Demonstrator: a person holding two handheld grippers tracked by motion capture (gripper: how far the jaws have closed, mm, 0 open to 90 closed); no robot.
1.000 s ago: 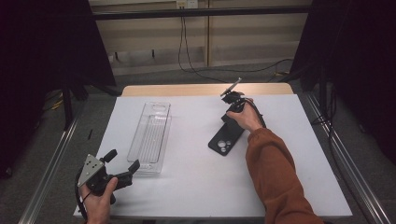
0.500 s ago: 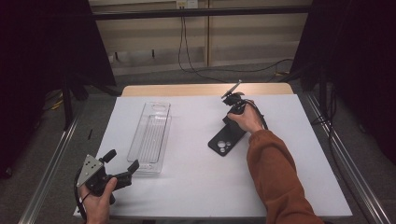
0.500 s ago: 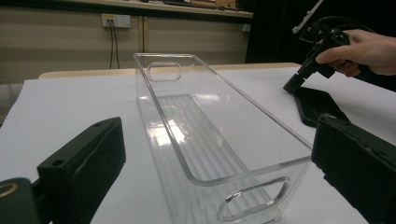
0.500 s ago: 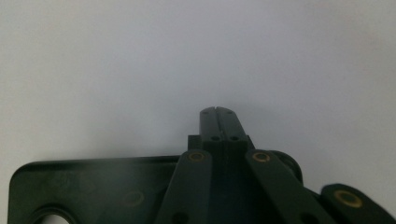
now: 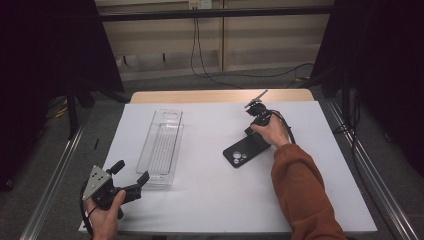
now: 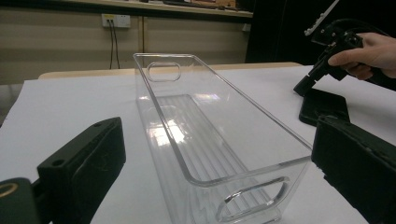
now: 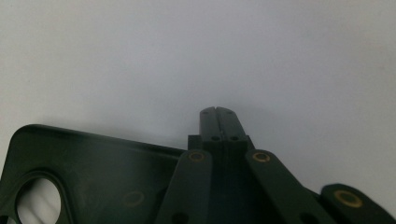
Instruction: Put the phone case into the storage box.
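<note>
A black phone (image 5: 243,152) lies back side up right of the table's middle, its camera holes (image 7: 39,200) showing. My right gripper (image 5: 248,131) points steeply down at the phone's far end, and its jaws are shut flat against each other with nothing between them (image 7: 216,112). Its tips lie just past the phone's edge (image 7: 93,144), over the white table top. My left gripper (image 5: 131,172) is at the near left corner and stands open. It faces the near end of a clear plastic bin (image 6: 210,135) without touching it.
The clear bin (image 5: 162,145) is long, empty and lies lengthwise left of the middle. The white table top (image 5: 210,200) has bare room between bin and phone. A wooden strip (image 5: 200,96) runs along the far edge, and metal rails (image 5: 55,175) flank both sides.
</note>
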